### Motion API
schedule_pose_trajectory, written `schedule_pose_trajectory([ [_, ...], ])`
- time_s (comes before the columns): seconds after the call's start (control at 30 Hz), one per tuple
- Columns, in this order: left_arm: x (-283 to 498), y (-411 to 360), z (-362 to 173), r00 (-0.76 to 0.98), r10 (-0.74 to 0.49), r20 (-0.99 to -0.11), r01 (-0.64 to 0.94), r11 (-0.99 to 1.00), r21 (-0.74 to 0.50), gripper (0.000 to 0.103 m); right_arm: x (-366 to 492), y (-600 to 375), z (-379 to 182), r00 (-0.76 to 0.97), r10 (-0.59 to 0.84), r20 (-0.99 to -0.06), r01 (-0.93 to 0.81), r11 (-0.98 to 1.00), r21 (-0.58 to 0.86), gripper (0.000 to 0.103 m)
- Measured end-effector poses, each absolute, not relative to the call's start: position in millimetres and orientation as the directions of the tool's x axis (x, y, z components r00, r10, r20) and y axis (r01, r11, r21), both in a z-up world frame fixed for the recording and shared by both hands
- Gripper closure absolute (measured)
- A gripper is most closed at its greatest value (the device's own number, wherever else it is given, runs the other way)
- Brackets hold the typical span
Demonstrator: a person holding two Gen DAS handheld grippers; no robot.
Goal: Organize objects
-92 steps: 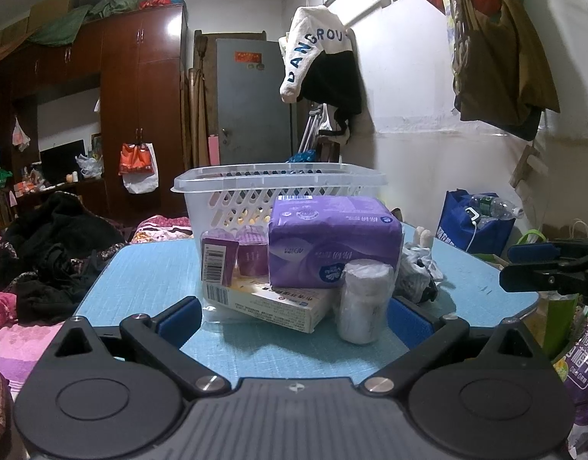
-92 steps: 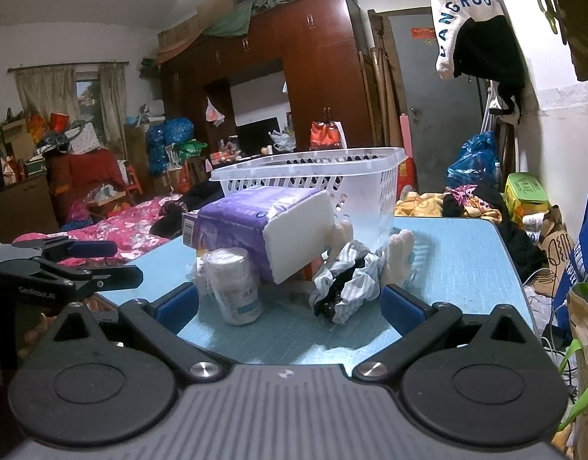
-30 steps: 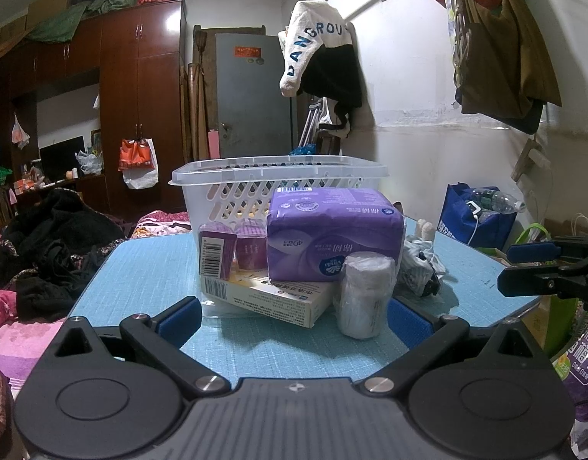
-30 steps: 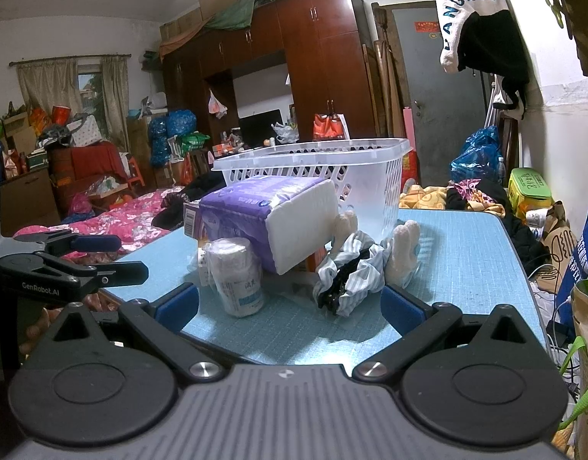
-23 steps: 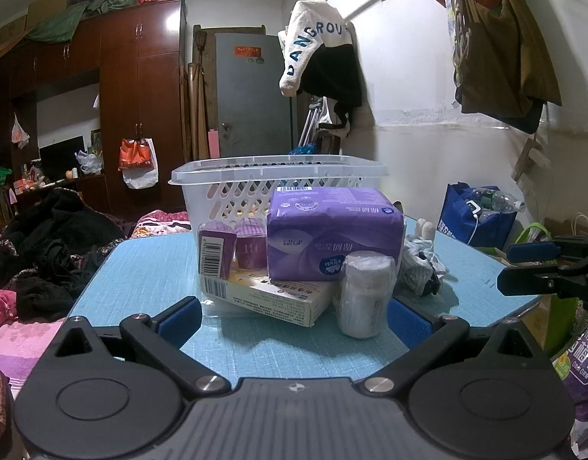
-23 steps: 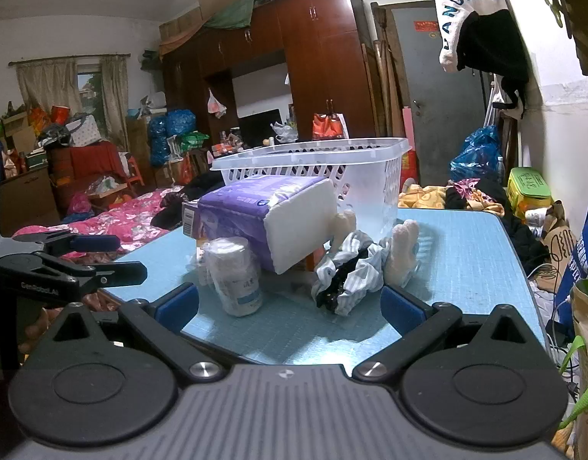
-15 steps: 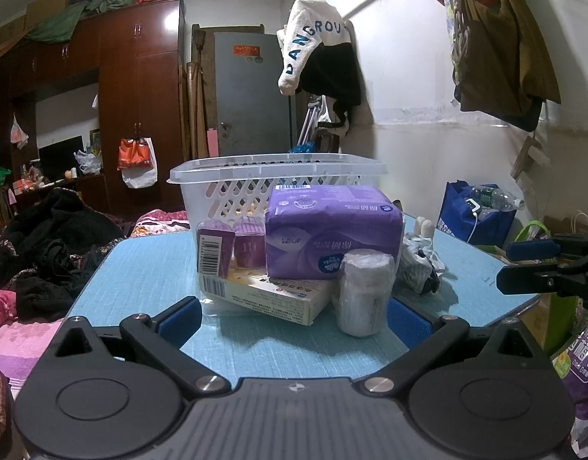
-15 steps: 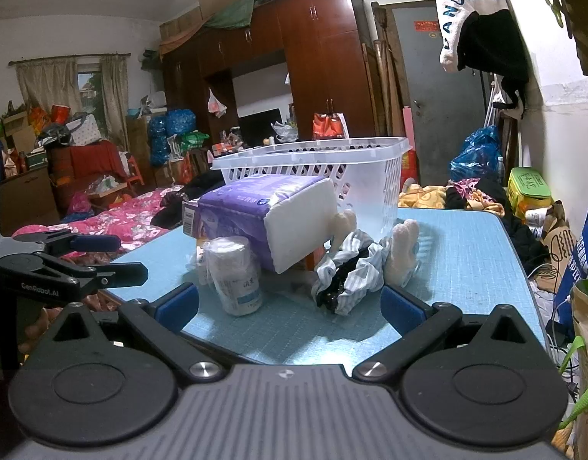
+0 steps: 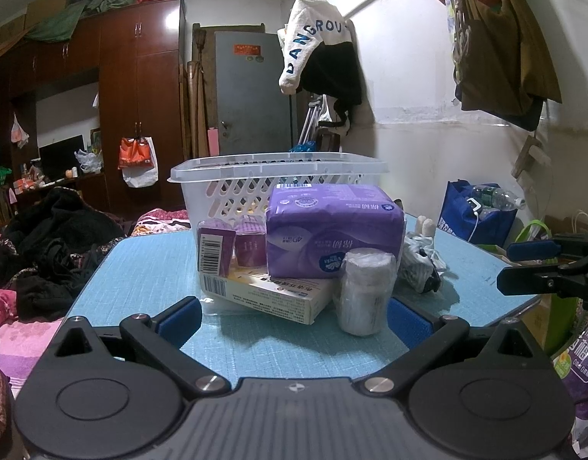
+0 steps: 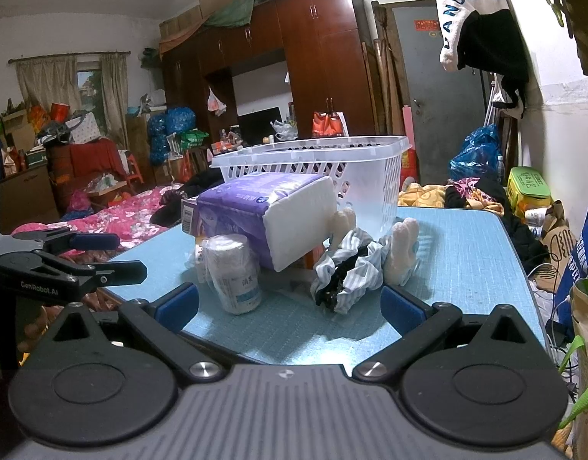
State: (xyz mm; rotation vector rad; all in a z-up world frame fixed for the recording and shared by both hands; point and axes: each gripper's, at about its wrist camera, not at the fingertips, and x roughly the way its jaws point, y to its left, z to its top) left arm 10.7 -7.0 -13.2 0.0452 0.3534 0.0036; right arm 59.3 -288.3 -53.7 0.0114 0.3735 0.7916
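The things to be sorted sit in one tight cluster in the middle of the blue bench [image 9: 148, 260], just in front of the white basket [image 9: 278, 170], which looks empty from this low angle, though its inside is mostly hidden. A purple tissue pack [image 9: 334, 226] rests tilted on a flat box [image 9: 270, 293] — that stack is the weak point: pull the box first and the pack likely slides off, and it could knock the wrapped bottle [image 9: 364, 291] standing right against it. The bottle is upright and slick-looking, so a sideways nudge may tip it and send it rolling toward the bench edge. Two small purple cartons [image 9: 232, 247] stand behind the box, easily toppled by a reach over them. The crumpled striped cloth [image 10: 349, 268] and pale socks [image 10: 401, 249] lie just beside the pack; limp fabric may snag or drag a neighbour. The left claw [image 9: 292, 316] and the right claw [image 10: 288, 304] both hover at the near bench edge, jaws spread wide, holding nothing — the two could collide if they go for the cluster together.
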Motion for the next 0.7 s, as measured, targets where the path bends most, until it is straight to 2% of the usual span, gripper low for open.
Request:
schedule_pose_trajectory([
  [0.37,11,-6,-14,0.939,0.02,-0.342,-0.005,0.999,0.044,0.0,64,-290,-54,0.648,0.686,-0.331,-0.684,0.716,0.143,0.0],
  [0.43,9,-4,-12,0.953,0.039,-0.301,-0.025,0.998,0.052,0.0,64,-293,-54,0.65,0.705,-0.285,-0.697,0.702,0.147,0.0],
  [0.53,6,3,-12,0.967,0.188,-0.173,-0.17,0.979,0.112,0.0,61,-301,-56,0.709,0.688,-0.154,-0.674,0.726,0.137,0.0],
  [0.6,8,13,-12,0.957,0.259,-0.127,-0.246,0.963,0.111,0.0,57,-303,-58,0.767,0.638,-0.072,-0.631,0.77,0.097,0.0],
  [0.7,14,31,-10,0.969,0.211,-0.131,-0.203,0.977,0.07,0.0,63,-301,-59,0.77,0.627,-0.118,-0.622,0.779,0.078,0.0],
])
